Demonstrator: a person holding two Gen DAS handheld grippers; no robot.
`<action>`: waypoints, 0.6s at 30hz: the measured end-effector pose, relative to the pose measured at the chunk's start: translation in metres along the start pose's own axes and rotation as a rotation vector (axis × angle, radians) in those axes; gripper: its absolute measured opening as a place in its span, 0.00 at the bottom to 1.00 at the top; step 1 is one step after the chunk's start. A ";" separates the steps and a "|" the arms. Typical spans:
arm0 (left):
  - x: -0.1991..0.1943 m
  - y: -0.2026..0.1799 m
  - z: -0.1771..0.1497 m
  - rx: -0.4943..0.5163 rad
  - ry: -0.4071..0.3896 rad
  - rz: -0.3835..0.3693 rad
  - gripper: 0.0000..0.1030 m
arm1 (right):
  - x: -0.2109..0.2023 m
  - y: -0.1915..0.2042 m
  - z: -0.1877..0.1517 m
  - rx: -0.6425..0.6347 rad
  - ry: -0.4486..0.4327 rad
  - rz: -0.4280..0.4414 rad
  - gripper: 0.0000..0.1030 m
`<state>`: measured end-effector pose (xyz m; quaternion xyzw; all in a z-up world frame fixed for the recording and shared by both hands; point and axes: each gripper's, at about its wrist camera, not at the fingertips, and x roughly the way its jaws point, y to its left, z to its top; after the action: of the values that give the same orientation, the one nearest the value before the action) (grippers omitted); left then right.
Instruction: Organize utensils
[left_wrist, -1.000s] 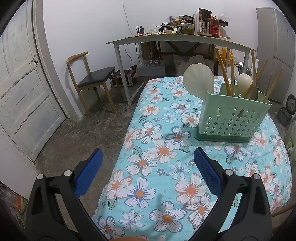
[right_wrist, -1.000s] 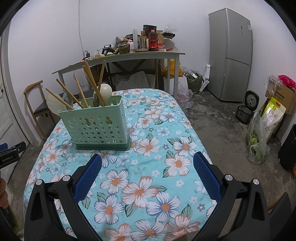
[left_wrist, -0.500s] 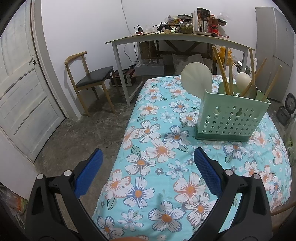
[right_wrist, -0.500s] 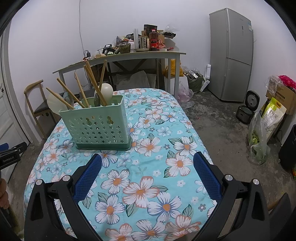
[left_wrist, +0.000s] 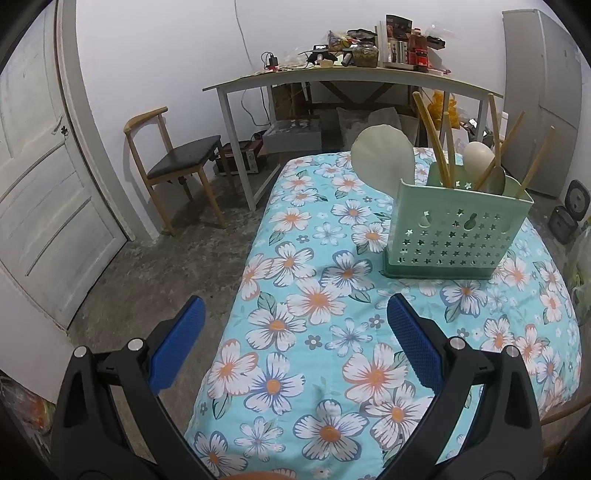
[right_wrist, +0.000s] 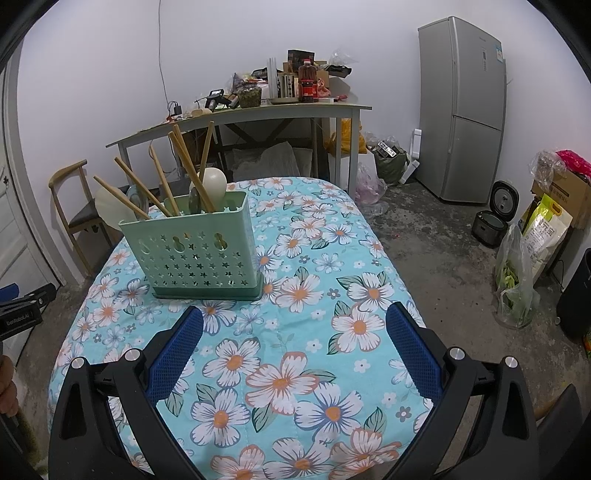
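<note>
Upper right of left view: mint-green perforated plastic caddy (left_wrist: 456, 232) upright on floral tablecloth (left_wrist: 317, 306), wooden chopsticks (left_wrist: 430, 136) fanning upward. Left gripper (left_wrist: 295, 343), right gripper (right_wrist: 293, 339) agape, empty.

**Lived-in room of a home, kitchen corner by the look**

Bare concrete floor (right_wrist: 424, 236), white walls, panelled door (left_wrist: 44, 206). Tall grey fridge (right_wrist: 461, 110) in the corner, rice cooker (right_wrist: 493, 221) on the floor beside it. Bottles and jars crowded on a long bench (right_wrist: 258, 110). Wooden chair (left_wrist: 173, 166), flowered cloth (right_wrist: 295, 332), possibly grocery bags (right_wrist: 517, 280) at the right.
</note>
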<state>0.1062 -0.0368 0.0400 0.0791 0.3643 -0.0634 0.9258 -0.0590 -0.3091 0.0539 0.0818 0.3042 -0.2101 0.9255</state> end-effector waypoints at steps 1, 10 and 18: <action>0.000 -0.001 0.000 0.002 0.000 -0.001 0.92 | 0.000 -0.001 0.001 0.000 0.000 0.000 0.94; -0.002 -0.003 0.001 0.017 -0.005 -0.009 0.92 | 0.000 -0.001 0.000 0.001 0.000 0.002 0.94; -0.002 -0.004 0.001 0.020 -0.005 -0.011 0.92 | 0.000 -0.001 0.000 0.000 -0.001 0.001 0.94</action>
<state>0.1047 -0.0407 0.0420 0.0862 0.3616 -0.0721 0.9255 -0.0592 -0.3101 0.0541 0.0821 0.3037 -0.2097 0.9258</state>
